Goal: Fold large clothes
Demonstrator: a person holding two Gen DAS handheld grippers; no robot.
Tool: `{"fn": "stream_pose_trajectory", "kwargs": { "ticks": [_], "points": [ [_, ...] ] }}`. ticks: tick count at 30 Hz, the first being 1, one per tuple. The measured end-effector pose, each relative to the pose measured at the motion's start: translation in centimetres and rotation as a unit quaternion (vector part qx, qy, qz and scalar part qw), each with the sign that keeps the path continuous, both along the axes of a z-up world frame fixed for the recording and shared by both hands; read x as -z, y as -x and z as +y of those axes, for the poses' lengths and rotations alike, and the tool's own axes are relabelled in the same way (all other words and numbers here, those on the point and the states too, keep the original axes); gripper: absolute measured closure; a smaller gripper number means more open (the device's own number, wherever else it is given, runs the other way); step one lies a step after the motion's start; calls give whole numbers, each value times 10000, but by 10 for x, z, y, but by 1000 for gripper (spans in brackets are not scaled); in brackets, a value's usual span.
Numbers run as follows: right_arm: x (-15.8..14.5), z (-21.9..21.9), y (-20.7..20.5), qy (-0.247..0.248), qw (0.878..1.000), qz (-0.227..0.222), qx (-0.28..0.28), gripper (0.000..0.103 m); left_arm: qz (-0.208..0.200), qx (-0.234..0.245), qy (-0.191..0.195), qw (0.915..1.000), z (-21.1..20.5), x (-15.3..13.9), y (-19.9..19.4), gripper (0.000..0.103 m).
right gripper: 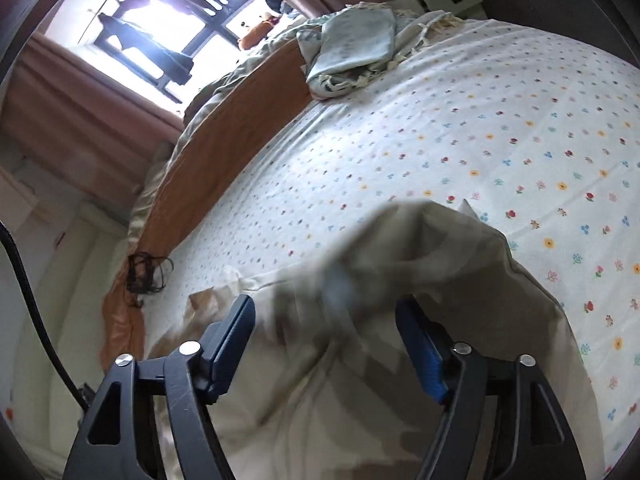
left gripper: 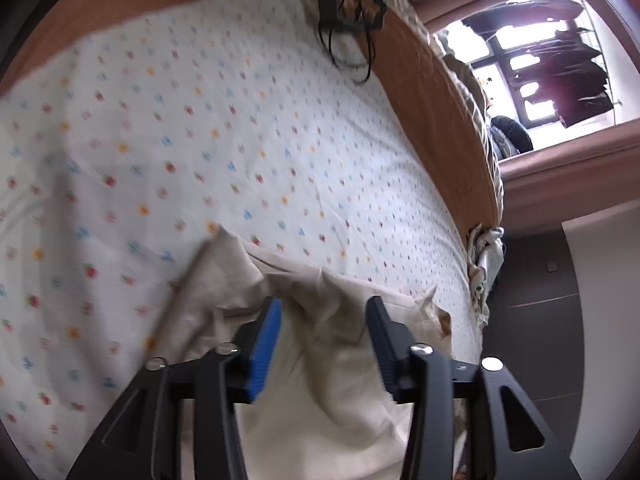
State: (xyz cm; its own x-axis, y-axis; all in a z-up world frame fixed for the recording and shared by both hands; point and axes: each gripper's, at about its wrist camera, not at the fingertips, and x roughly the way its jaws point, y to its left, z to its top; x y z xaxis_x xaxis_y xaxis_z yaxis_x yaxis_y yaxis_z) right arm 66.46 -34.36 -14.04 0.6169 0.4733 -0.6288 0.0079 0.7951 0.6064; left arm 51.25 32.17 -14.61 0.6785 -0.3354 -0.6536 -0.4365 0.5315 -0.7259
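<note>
A beige garment (left gripper: pixel 320 360) lies bunched on the flower-print bed sheet (left gripper: pixel 240 128). My left gripper (left gripper: pixel 326 308) is open, its fingers spread on either side of a raised fold of the garment. In the right wrist view the same beige garment (right gripper: pixel 420 264) rises in a blurred hump just ahead of my right gripper (right gripper: pixel 324 312), which is open with cloth lying between its fingers. Whether the pads touch the cloth is not clear in either view.
An orange blanket edge (left gripper: pixel 440 92) borders the bed's far side, with a black cable bundle (left gripper: pixel 344 4) on it. A light blue bundle of cloth (right gripper: pixel 352 48) lies at the far end of the bed. A window (right gripper: pixel 172 28) with hanging clothes stands beyond.
</note>
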Motion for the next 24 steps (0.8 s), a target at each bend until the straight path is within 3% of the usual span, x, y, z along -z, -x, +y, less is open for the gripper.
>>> {"fn": "stream_pose_trajectory", "kwargs": {
  "ticks": [9, 16, 24],
  "points": [
    [-25, 25, 21, 578, 9981, -134, -145, 30, 99, -284, -431, 9986, 14, -15, 62, 50],
    [-36, 48, 50, 820, 9959, -36, -388, 30, 543, -366, -555, 9963, 9, 4, 107, 50],
    [-39, 67, 82, 1145, 9915, 100, -612, 30, 623, -240, -680, 9954, -11, 8, 147, 50]
  ]
}}
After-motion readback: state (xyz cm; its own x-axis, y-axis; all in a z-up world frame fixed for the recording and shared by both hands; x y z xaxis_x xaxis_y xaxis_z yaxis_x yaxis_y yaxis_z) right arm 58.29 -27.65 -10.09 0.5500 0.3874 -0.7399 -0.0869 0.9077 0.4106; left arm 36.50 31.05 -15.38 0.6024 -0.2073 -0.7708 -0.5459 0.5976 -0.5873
